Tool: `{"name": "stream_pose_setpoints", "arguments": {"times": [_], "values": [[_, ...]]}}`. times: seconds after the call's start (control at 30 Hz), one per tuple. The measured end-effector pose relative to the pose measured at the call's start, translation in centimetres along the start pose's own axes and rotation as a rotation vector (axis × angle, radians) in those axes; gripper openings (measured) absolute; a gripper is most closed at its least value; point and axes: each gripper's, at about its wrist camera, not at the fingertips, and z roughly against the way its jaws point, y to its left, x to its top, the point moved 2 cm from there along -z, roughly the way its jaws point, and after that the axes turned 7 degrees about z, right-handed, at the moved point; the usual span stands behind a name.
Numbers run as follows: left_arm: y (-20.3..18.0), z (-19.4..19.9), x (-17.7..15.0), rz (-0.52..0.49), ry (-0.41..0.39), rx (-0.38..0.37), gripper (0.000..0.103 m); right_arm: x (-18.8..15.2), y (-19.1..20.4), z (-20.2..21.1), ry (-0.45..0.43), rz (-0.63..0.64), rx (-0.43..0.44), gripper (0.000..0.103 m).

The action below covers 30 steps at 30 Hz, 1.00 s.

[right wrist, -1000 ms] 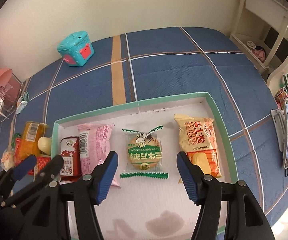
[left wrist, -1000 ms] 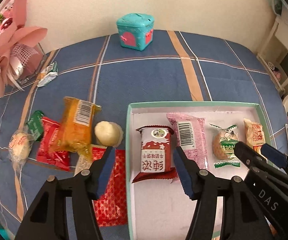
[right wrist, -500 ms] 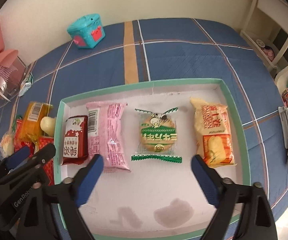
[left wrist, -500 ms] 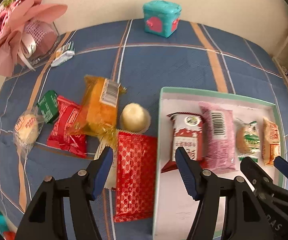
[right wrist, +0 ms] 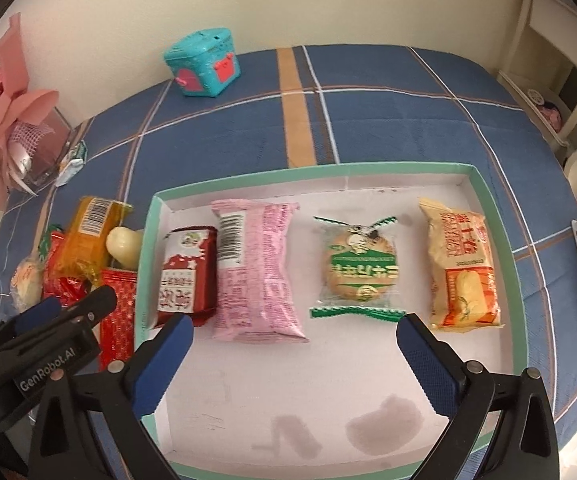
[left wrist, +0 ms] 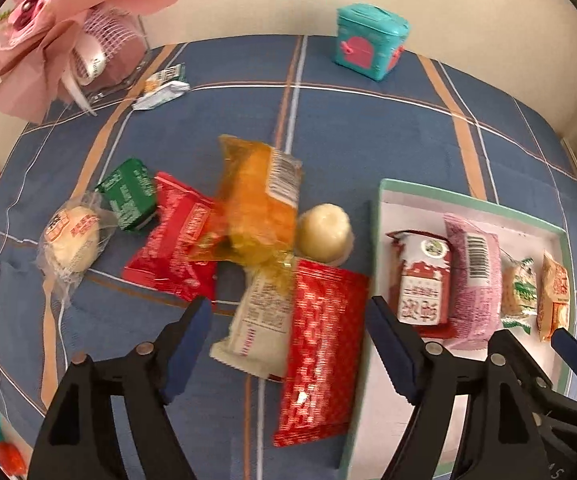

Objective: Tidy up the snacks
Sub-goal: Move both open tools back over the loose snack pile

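A white tray with a green rim (right wrist: 312, 170) lies on the blue checked cloth. In it sit a dark red packet (right wrist: 186, 276), a pink packet (right wrist: 252, 276), a green-wrapped cookie (right wrist: 362, 268) and a yellow-orange packet (right wrist: 462, 268). My right gripper (right wrist: 296, 360) hovers over the tray's near part, jaws opening, nothing between them. Left of the tray, my left gripper (left wrist: 288, 344) hangs above a red patterned packet (left wrist: 320, 352) and a white packet (left wrist: 264, 320). Its jaws are opening and its pads touch neither. Beyond lie an orange packet (left wrist: 256, 200) and a round white sweet (left wrist: 324, 232).
More loose snacks lie further left: a red packet (left wrist: 176, 240), a green packet (left wrist: 128, 196) and a wrapped bun (left wrist: 72, 240). A teal box (left wrist: 370, 52), a pink bouquet (left wrist: 68, 40) and a small wrapper (left wrist: 164, 88) stand at the back. A white shelf (right wrist: 548, 80) is at the right.
My left gripper has moved left, from over the dark red packet in the tray to over the loose snacks, and its jaws have widened. The right gripper's jaws have spread wide.
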Motion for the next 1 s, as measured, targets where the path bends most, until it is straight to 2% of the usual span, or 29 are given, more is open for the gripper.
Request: {"name": "stream_pose_setpoints", "arguments": {"times": [0.1,0.23,0.37,0.63,0.87,1.0], "values": [[1.2,0.1,0.3,0.024,-0.013,0.002,0.094,0.2,0.7,0.1,-0.036,0.000,0.021,0.103],[2.7,0.2,0.7,0.043,-0.031,-0.002,0.095,0.4,2.2,0.0,-0.050,0.031,0.008,0.103],[4.4,0.5,1.1,0.067,-0.060,0.008,0.101,0.4,3.7,-0.3,-0.044,0.049,0.031,0.103],[8.5,0.9,2.0,0.127,-0.111,0.010,0.102,0.4,7.2,-0.6,-0.057,0.107,0.070,0.103],[11.6,0.6,2.4,0.171,-0.079,0.047,0.102,0.3,10.5,-1.1,-0.038,0.144,0.111,0.103],[12.8,0.4,2.4,0.206,-0.060,0.026,0.102,0.2,11.9,-1.7,-0.022,0.158,0.118,0.103]]}}
